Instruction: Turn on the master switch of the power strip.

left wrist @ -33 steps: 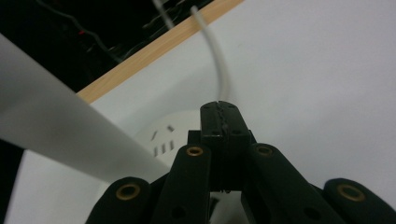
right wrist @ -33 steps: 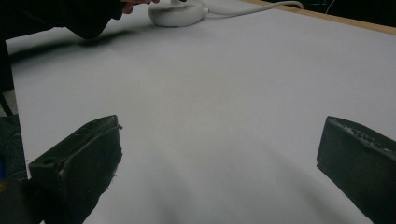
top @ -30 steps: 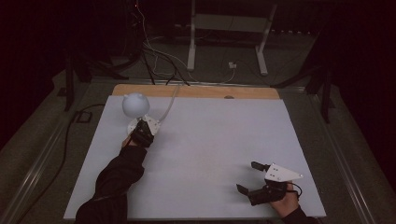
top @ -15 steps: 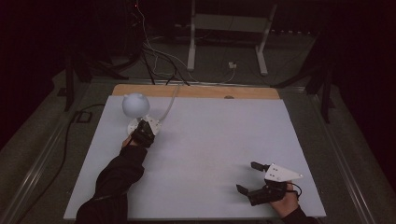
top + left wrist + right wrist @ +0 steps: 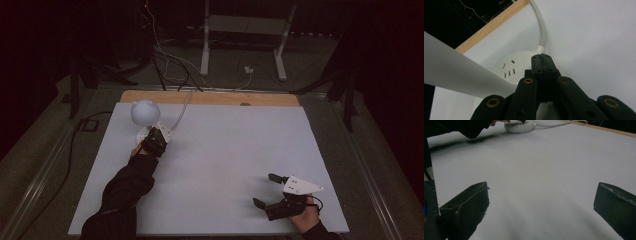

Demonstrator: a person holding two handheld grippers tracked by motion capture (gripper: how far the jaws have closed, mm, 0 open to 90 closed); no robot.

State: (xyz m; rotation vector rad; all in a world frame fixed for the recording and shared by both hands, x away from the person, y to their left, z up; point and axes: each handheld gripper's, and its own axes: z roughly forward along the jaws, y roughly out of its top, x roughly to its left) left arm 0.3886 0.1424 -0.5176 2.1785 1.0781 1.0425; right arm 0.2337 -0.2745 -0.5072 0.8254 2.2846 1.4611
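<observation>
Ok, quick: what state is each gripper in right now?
Left gripper: closed, tips over the round white socket base, nothing between them.
Right gripper: open, empty.

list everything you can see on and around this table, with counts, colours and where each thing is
Round socket base: one, white, far-left part of the table, slots on top.
Globe: one, white, at the socket base.
Cord: one, white, runs from the socket base over the far edge.
Table: one, white top, wooden strip along the far edge.
Stand legs: two, white, on the floor beyond the table.
Left gripper: black, jaws shut, on the socket base.
Right gripper: black, jaws open, near-right corner.
</observation>
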